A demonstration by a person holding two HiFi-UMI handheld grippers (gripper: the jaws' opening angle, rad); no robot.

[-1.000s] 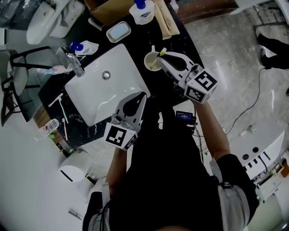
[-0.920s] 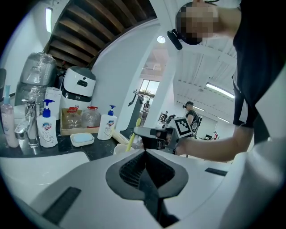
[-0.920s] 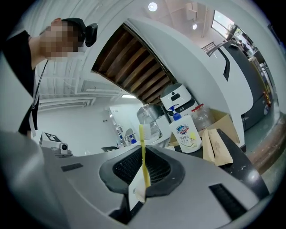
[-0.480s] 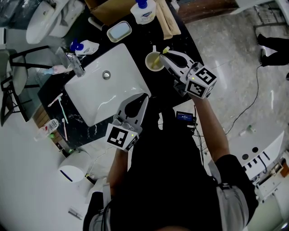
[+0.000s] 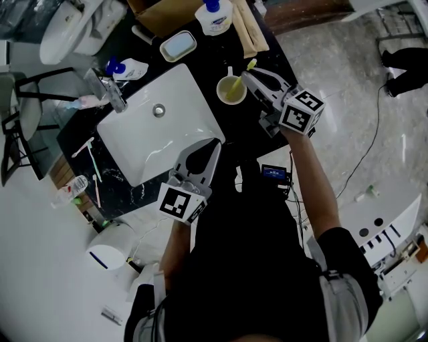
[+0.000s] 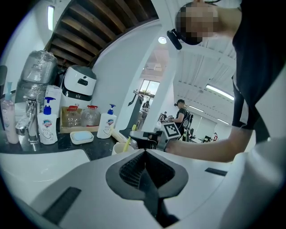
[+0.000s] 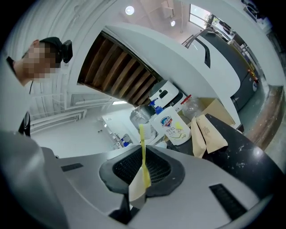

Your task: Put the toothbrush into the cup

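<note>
A pale cup [image 5: 231, 89] with a yellow inside stands on the black counter, right of the sink. My right gripper [image 5: 249, 75] hovers just right of the cup and is shut on a yellow toothbrush [image 5: 251, 65]. The brush head sticks out past the jaw tips, beyond the cup's rim. In the right gripper view the toothbrush [image 7: 143, 154] stands upright, pinched in the right gripper [image 7: 142, 172]. My left gripper [image 5: 211, 143] is shut and holds nothing, at the sink's near right corner. From the left gripper [image 6: 144, 156] view I see the cup [image 6: 118, 148] ahead.
The white sink [image 5: 137, 147] and its faucet [image 5: 111, 95] fill the counter's middle. A soap bottle [image 5: 214, 16], a blue soap dish [image 5: 178, 47] and paper sachets [image 5: 251, 30] lie behind the cup. Loose toothbrushes [image 5: 87, 150] lie left of the sink.
My right gripper has drawn back up and to the right with the toothbrush, so the brush head has left the cup's rim. The left gripper has barely moved.
</note>
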